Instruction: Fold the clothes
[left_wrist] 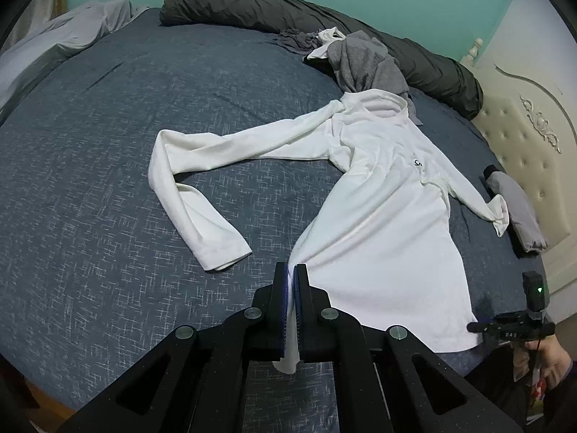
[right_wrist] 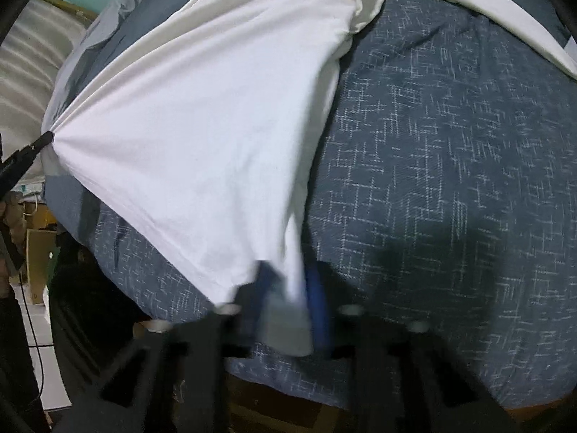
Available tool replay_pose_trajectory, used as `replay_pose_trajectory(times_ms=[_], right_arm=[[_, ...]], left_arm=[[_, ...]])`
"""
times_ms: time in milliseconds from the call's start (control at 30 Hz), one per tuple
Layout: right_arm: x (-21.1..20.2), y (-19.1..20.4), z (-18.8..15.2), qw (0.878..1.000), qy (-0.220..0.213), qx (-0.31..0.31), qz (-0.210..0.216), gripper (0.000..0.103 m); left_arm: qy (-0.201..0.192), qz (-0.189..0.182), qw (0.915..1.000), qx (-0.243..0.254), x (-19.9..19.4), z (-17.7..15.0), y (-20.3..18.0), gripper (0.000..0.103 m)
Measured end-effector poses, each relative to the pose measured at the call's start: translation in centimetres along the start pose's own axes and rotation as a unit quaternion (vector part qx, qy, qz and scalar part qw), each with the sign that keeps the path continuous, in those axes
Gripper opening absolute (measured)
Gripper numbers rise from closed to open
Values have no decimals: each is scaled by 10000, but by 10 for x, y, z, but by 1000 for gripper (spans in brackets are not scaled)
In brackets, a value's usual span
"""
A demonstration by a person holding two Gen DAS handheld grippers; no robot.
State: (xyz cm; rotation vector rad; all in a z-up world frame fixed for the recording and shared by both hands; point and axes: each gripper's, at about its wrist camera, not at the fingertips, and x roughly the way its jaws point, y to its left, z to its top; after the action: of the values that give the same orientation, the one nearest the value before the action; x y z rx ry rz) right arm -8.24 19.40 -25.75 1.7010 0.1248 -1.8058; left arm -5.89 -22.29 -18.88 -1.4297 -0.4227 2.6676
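Observation:
A white long-sleeved shirt [left_wrist: 378, 195] lies spread face up on a dark blue patterned bed [left_wrist: 108, 180], collar toward the far side, both sleeves out. My left gripper [left_wrist: 292, 274] is shut on the hem's left corner. My right gripper [right_wrist: 288, 281] is shut on the hem's other corner; that view is motion-blurred. The shirt's lower body [right_wrist: 202, 115] is stretched taut between the two grippers. The right gripper also shows at the right edge of the left wrist view [left_wrist: 512, 328], and the left gripper's tip at the left edge of the right wrist view [right_wrist: 43, 140].
A pile of grey and white clothes [left_wrist: 360, 57] lies beyond the collar. A dark grey rolled duvet [left_wrist: 288, 11] runs along the far side. A folded grey garment [left_wrist: 519, 213] lies by the cream headboard [left_wrist: 533, 137]. The bed's near edge [right_wrist: 324, 397] is just below my right gripper.

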Motion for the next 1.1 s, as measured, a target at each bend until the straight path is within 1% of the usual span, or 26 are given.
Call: replay_pose_trajectory(times_ms=[33,100,200,300,400,467,600,633,700,767,833,867,967,1033,1067,1100], right_arm=[[-4,-2,-1,10000,-54,22,28,4],[-21,-8,-2,9997,-252,-18,-69,4],[-62,-21,-2,9976,-651,-7,-221,3],[-109,-32,3,9929,-1042,-99,-556,3],[-151,-37,-1,9867,-1343,-273,-872,3],[-172,-38,-6,9810,-1486,-440,-1167,3],[-162,-41,-19,9760,-1322,-619,-1617,3],[-153,-45,-21,9767,-1222,-603,-1660,3],[-129,-61,-25,9807,-1010,-438,-1615,3],[-104,-75,-28,9860,-807,-239,-1441,3],[-87,-81,-30,9899,-679,-125,-1239,3],[-80,-83,-31,9918,-612,-85,-1122,4],[-77,-86,-29,9935,-592,-67,-973,5],[-77,-87,-27,9943,-591,-62,-886,10],[-81,-92,-27,9941,-655,14,-862,20],[-86,-98,-26,9936,-743,118,-844,33]], left_arm=[[-10,-17,10000,4,-1,0,0,4],[-24,-52,10000,49,-5,-2,-4,4],[-9,-151,9997,187,-7,-6,-17,4],[20,-274,9991,334,-8,-11,-32,4],[100,-427,9974,565,-5,-20,-58,4],[200,-548,9957,720,0,-27,-76,4],[483,-581,9924,976,17,-42,-99,4],[581,-576,9919,970,24,-45,-99,4],[816,-566,9910,901,38,-52,-96,4],[993,-511,9905,804,48,-58,-89,4],[1117,-457,9902,705,55,-63,-81,4],[1134,-459,9904,647,56,-65,-76,4],[1197,-563,9897,557,55,-68,-68,4],[1221,-619,9891,545,54,-68,-67,5],[1220,-611,9891,557,53,-67,-67,5],[1224,-599,9891,565,52,-67,-66,5]])
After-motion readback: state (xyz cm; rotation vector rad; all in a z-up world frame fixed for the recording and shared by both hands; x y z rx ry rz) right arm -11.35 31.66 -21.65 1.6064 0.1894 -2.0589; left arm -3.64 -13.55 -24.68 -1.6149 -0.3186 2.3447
